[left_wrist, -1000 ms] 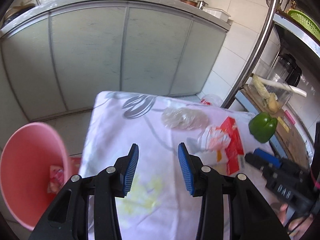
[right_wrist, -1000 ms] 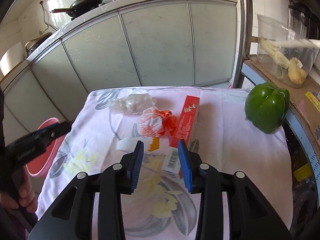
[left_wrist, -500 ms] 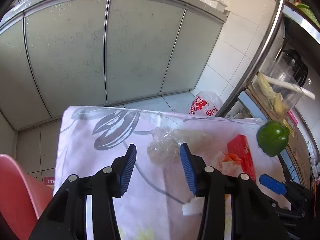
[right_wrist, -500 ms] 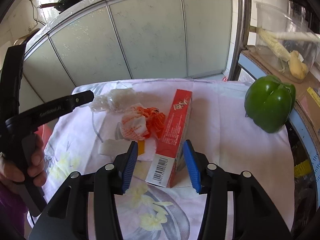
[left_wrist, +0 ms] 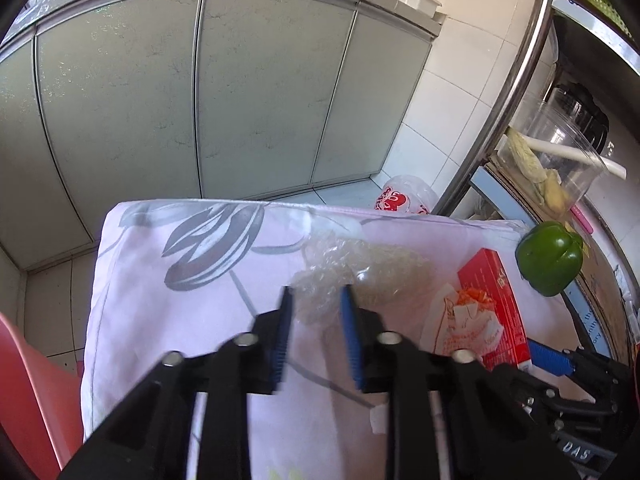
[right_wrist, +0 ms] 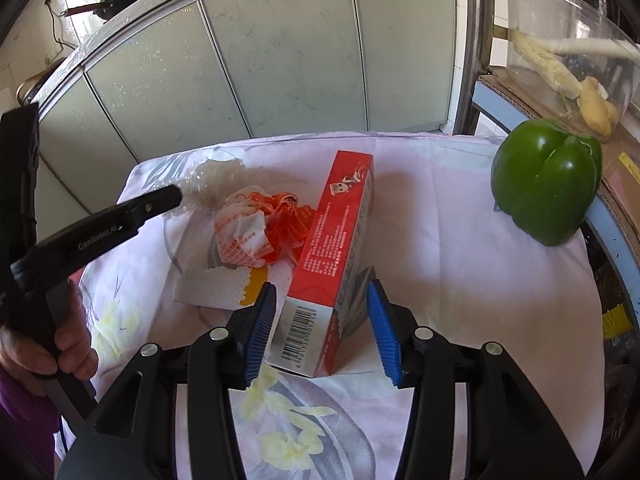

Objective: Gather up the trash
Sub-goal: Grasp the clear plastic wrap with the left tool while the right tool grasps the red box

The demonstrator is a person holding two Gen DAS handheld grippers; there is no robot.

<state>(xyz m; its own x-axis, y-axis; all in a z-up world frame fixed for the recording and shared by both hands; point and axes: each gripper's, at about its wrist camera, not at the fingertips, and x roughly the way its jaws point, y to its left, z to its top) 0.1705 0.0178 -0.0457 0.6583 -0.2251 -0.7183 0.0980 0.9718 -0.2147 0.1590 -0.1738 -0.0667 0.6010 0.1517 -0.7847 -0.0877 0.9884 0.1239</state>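
A crumpled clear plastic wrapper [left_wrist: 344,268] lies on the flowered tablecloth [left_wrist: 168,320], its near edge between the spread jaws of your left gripper [left_wrist: 316,320]. Beside it sit a crumpled orange-and-white wrapper [right_wrist: 260,232] and a red box [right_wrist: 336,256], the box's near end between your right gripper [right_wrist: 322,330]'s spread jaws. A green pepper [right_wrist: 548,180] sits at the right.

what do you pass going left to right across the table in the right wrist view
left tool → clear crumpled plastic → orange and white wrapper → red box → green pepper
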